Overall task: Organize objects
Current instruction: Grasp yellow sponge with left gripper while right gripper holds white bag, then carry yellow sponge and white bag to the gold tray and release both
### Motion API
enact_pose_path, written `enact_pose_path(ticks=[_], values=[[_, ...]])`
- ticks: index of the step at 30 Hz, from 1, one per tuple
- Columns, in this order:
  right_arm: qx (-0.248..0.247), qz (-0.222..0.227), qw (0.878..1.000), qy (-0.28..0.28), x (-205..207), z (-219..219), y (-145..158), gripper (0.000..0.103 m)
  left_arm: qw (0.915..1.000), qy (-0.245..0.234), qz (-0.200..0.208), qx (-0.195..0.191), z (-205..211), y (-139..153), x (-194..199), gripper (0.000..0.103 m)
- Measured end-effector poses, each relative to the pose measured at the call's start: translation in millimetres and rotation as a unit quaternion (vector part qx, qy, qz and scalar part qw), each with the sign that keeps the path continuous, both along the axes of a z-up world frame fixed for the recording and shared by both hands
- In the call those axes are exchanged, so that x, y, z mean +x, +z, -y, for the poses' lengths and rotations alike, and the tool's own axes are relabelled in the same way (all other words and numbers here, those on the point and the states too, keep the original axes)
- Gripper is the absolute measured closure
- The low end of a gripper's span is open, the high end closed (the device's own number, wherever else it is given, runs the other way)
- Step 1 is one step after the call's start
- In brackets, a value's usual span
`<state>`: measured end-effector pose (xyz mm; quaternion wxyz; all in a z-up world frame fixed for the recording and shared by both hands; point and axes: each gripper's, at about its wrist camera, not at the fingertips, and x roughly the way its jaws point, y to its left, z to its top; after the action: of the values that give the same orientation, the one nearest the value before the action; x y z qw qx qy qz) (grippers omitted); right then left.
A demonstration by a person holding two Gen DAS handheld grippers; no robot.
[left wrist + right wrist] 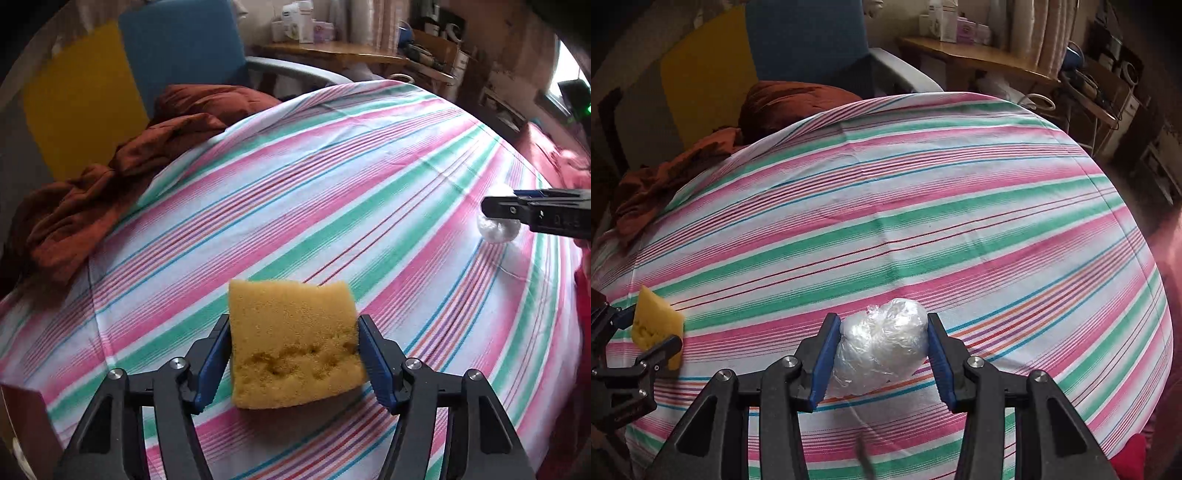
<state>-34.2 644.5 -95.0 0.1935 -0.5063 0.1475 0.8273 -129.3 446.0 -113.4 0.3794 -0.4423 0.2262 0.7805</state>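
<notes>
The left claw [293, 354] is clamped on a yellow sponge [291, 339], its blue pads pressing both sides, just above the striped cloth [332, 177] covering the bench. To its right, the right claw [882, 354] is clamped on a ball of clear plastic wrap [882, 343]. A rust-brown blanket [110, 177] is heaped at the far left edge.

A rumpled rust-brown cloth [110, 177] lies at the far left edge of the striped pink, green and white sheet [332, 177]. Behind stand yellow [81, 107] and blue panels [181, 55], and a cluttered wooden shelf [332, 50].
</notes>
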Motion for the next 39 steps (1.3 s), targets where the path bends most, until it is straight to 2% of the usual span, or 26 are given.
enact_pose_path(ticks=[5, 15, 23, 30, 39], values=[[0.004, -0.009, 1.000, 0.021, -2.0, 8.7, 3.6, 0.057, 0.9997, 0.018, -0.008, 0.014, 18.3, 5.7, 11.0, 0.041], [0.009, -0.006, 1.000, 0.026, -3.5, 12.1, 2.7, 0.057, 0.9958, 0.042, -0.060, 0.054, 65.1, 47.7, 49.9, 0.040], [0.011, -0.004, 1.000, 0.022, -3.6, 11.4, 1.6, 0.057, 0.9923, 0.070, -0.069, 0.076, 98.6, 72.4, 62.1, 0.040], [0.016, 0.020, 0.999, 0.032, -10.9, 22.5, -3.8, 0.057, 0.9886, 0.093, -0.078, 0.090, 136.7, 88.7, 73.0, 0.040], [0.011, 0.029, 0.997, 0.071, -20.0, 65.8, 2.8, 0.057, 0.9842, 0.116, -0.083, 0.105, 179.4, 99.5, 82.7, 0.040]])
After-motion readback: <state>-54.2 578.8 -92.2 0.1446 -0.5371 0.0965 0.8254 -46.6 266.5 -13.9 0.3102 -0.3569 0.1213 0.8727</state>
